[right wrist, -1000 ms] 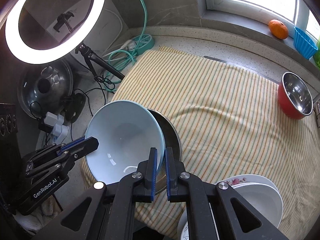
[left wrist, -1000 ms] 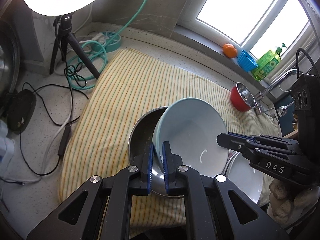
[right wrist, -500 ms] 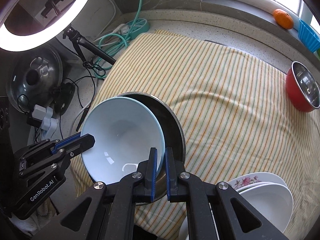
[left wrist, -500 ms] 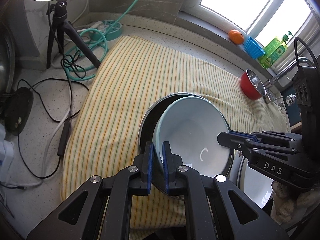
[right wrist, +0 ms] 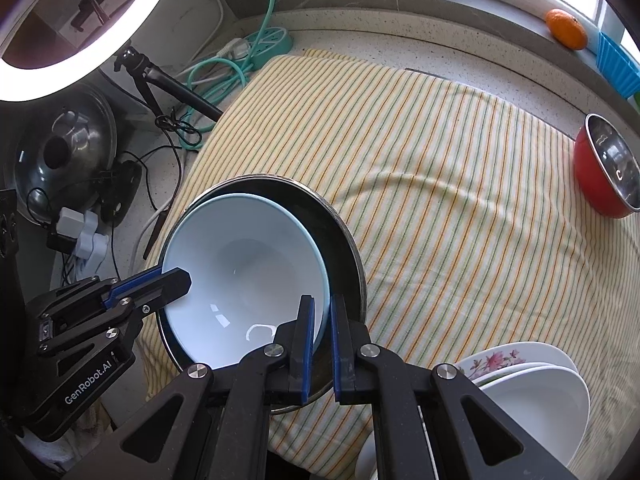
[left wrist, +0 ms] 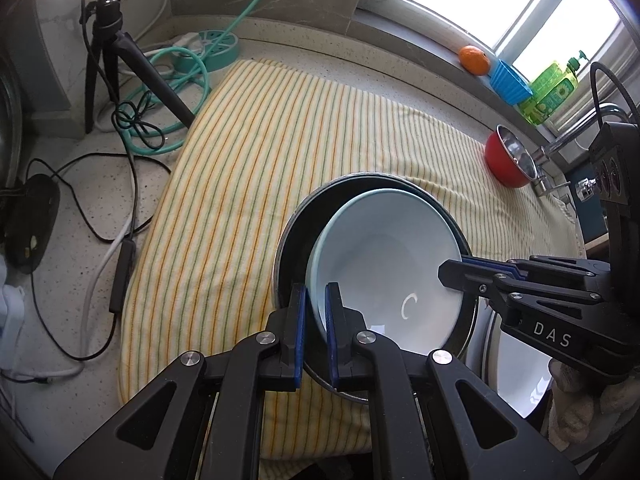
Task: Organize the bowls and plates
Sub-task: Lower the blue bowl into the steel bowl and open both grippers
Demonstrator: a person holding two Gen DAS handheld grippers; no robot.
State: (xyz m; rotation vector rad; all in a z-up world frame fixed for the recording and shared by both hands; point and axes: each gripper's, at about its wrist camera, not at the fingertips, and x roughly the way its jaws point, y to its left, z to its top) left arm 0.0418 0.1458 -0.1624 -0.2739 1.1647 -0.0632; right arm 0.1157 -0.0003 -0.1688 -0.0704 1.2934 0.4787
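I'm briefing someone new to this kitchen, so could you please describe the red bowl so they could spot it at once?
Start from the yellow striped cloth that covers the counter below the window. The red bowl stands alone at the cloth's far edge on the tap side, apart from the other dishes. It alone is red outside with a shiny steel inside; the others are pale blue, dark metal or white.

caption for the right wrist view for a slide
Both grippers clamp the pale blue bowl by its rim inside the steel pan on the striped cloth.
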